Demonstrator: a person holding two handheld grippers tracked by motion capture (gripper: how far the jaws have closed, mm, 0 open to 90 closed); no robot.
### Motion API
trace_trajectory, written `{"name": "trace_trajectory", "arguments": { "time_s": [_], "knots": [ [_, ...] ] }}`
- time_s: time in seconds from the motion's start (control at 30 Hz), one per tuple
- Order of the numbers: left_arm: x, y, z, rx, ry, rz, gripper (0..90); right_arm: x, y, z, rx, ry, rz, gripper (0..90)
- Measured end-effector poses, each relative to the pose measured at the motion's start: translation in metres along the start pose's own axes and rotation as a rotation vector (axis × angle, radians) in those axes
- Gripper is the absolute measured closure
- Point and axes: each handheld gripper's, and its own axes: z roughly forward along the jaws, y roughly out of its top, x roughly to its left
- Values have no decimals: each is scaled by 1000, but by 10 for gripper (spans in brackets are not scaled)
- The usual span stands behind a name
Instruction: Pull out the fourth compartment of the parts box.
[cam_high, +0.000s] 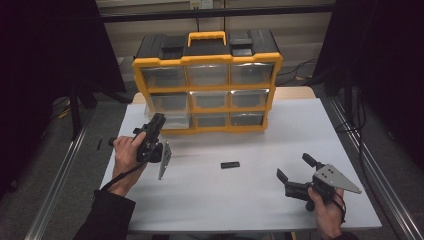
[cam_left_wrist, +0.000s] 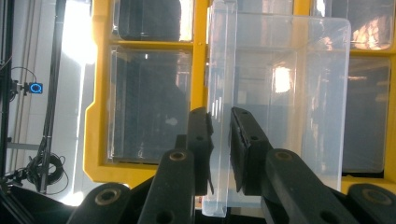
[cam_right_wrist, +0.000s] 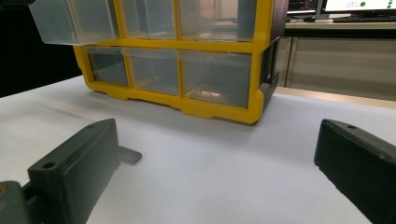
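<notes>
A yellow organiser cabinet (cam_high: 207, 60) with clear drawers stands at the back of the white table (cam_high: 300, 125). One clear drawer (cam_left_wrist: 289, 93) in its left column is pulled part way out; it also juts out in the right gripper view (cam_right_wrist: 70, 21). My left gripper (cam_high: 156, 121) is shut on that drawer's front wall, and the left gripper view shows the jaws (cam_left_wrist: 219, 123) pinching the thin plastic. My right gripper (cam_high: 295, 167) rests near the table's front right, jaws wide open with nothing between them (cam_right_wrist: 217, 135).
A small flat black piece (cam_high: 230, 164) lies on the table between the two hands, also visible beside the right gripper's left jaw (cam_right_wrist: 128, 155). The cabinet has a yellow carry handle (cam_high: 206, 37). Dark curtains and floor cables flank the table.
</notes>
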Motion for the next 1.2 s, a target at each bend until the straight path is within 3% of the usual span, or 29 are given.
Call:
{"name": "trace_trajectory", "arguments": {
  "time_s": [0.57, 0.83, 0.93, 1.03, 1.1, 1.2],
  "knots": [
    [1, 2, -1, 3, -15, 8, 787, 0, 0, 0, 2, -1, 0, 0],
    [2, -1, -1, -5, -29, -57, 741, 0, 0, 0, 1, -1, -3, 0],
    [1, -2, 0, 0, -26, -111, 653, 0, 0, 0, -1, -1, 4, 0],
    [2, -1, 0, -3, -24, -118, 610, 0, 0, 0, -1, -1, 3, 0],
    [1, 0, 0, -4, -18, -126, 536, 0, 0, 0, 0, 0, 3, 0],
    [3, 0, 0, -3, -14, -186, 437, 0, 0, 0, 0, 1, 5, 0]
  ]
}}
